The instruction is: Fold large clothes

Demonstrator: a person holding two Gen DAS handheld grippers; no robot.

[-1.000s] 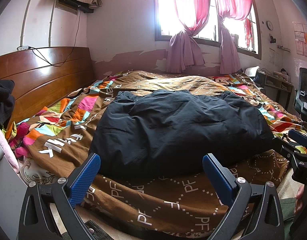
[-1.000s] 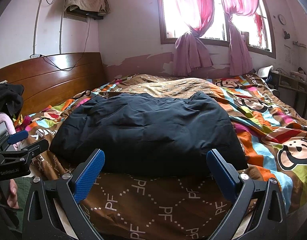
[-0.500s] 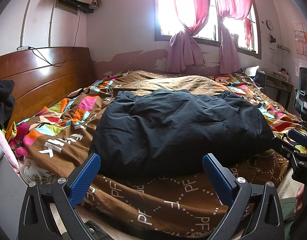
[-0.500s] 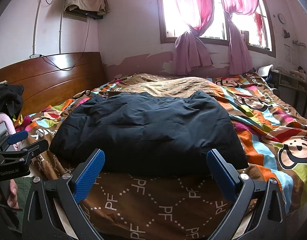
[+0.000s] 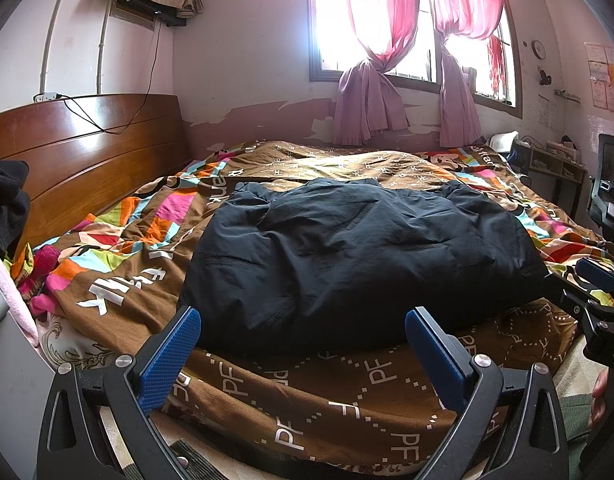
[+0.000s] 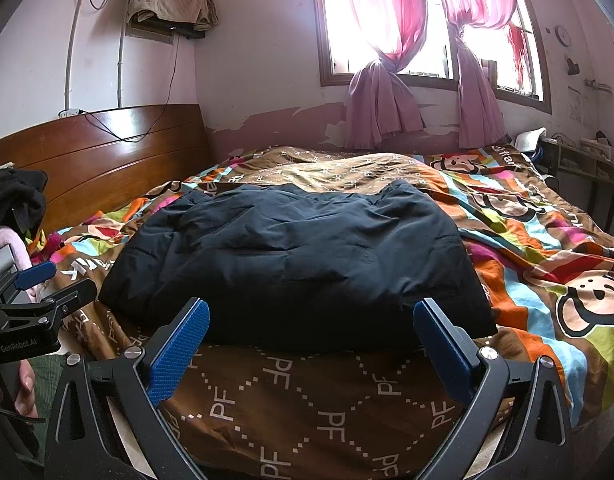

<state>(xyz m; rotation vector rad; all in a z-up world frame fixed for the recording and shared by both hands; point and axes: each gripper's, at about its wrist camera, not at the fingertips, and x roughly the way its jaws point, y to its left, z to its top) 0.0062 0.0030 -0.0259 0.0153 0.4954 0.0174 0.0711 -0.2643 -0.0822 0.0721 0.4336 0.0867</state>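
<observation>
A large black padded jacket (image 5: 355, 256) (image 6: 299, 260) lies in a rumpled, roughly rectangular heap on the bed's patterned quilt (image 5: 331, 396) (image 6: 539, 240). My left gripper (image 5: 303, 332) hangs open at the bed's near edge, just short of the jacket, with nothing between its blue pads. My right gripper (image 6: 311, 324) is open too, in front of the jacket's near hem and empty. Each gripper shows at the edge of the other's view, the left one (image 6: 39, 284) with a hand under it, the right one (image 5: 599, 280) likewise.
A wooden headboard (image 5: 79, 152) runs along the left, with dark and pink clothes (image 5: 7, 216) piled beside it. Pink curtains (image 5: 371, 96) hang at the window behind the bed. A desk (image 5: 555, 164) and a chair (image 5: 611, 184) stand at the right.
</observation>
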